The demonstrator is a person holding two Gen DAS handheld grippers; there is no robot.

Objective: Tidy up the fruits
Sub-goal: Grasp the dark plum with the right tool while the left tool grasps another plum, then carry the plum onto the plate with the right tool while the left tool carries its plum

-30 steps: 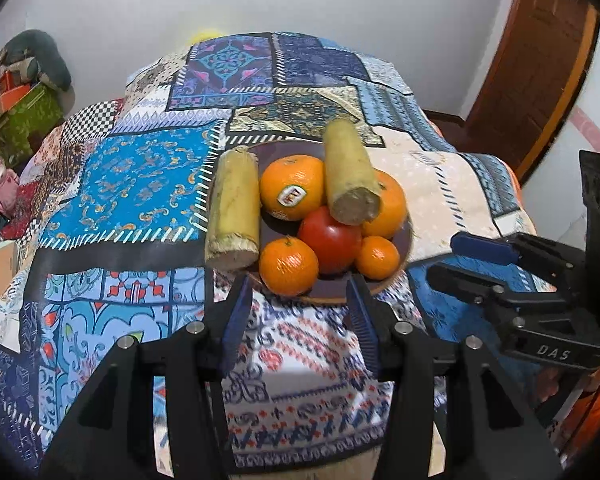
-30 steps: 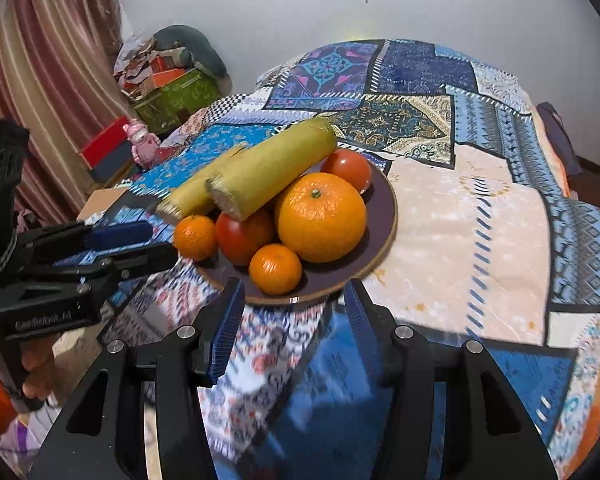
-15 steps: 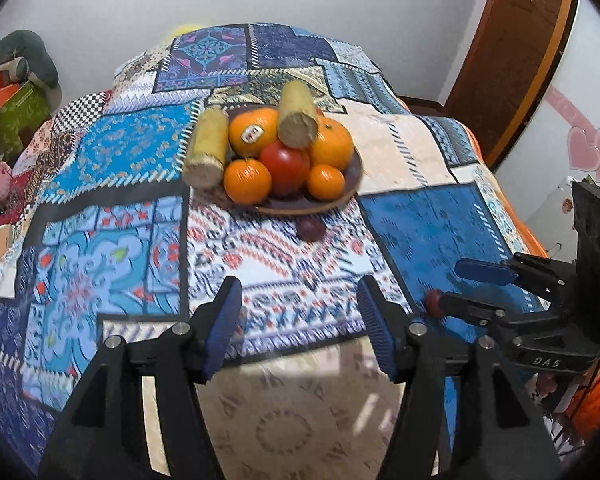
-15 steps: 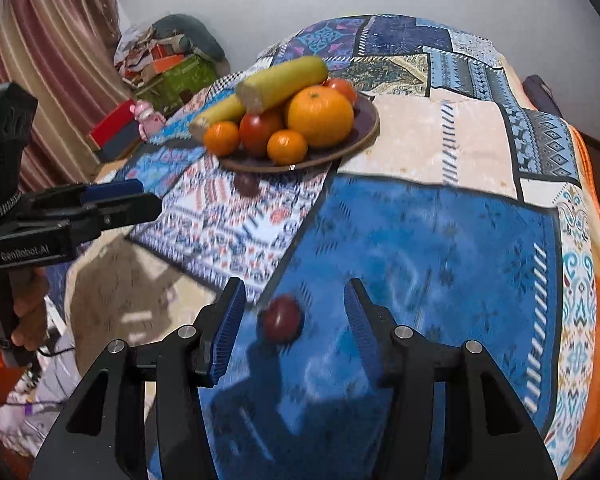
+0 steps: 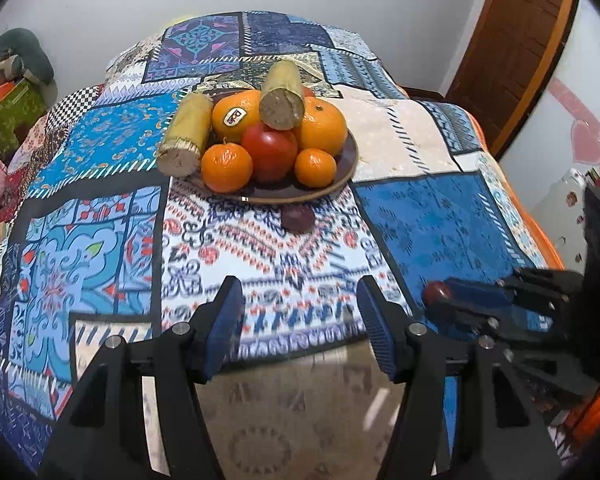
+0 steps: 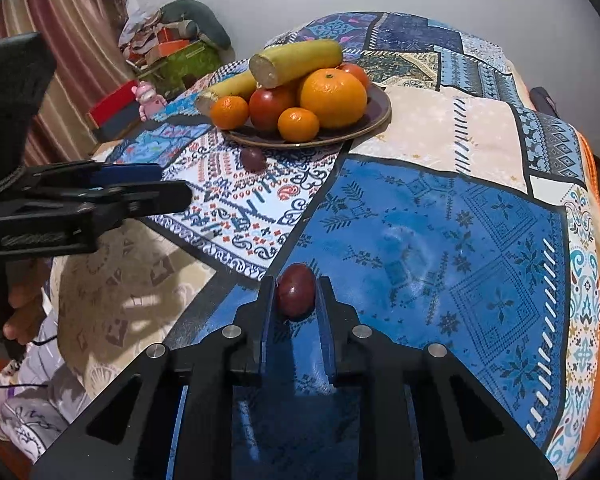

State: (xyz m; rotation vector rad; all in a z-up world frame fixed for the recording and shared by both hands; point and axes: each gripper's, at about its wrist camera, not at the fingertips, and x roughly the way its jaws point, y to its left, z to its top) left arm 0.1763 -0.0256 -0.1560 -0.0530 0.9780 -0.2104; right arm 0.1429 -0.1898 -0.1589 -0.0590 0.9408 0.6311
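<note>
A brown plate (image 5: 342, 176) (image 6: 374, 120) on the patchwork cloth holds several oranges (image 5: 227, 162), a red tomato (image 5: 269, 152) and two yellow-green cut gourds (image 5: 186, 134). A dark purple fruit (image 5: 298, 218) (image 6: 253, 159) lies on the cloth just in front of the plate. My right gripper (image 6: 296, 296) is shut on another dark purple fruit (image 6: 296, 295) (image 5: 437, 293) at the near blue patch. My left gripper (image 5: 300, 320) is open and empty, above the cloth's near edge.
The cloth-covered table (image 6: 440, 216) drops off at the near edge. A wooden door (image 5: 516, 40) is at the right. Boxes, a pink toy (image 6: 150, 98) and curtains stand left of the table.
My right gripper has closed on the dark purple fruit on the blue patch. Both grippers pulled back from the plate earlier; the left one has since edged slightly closer.
</note>
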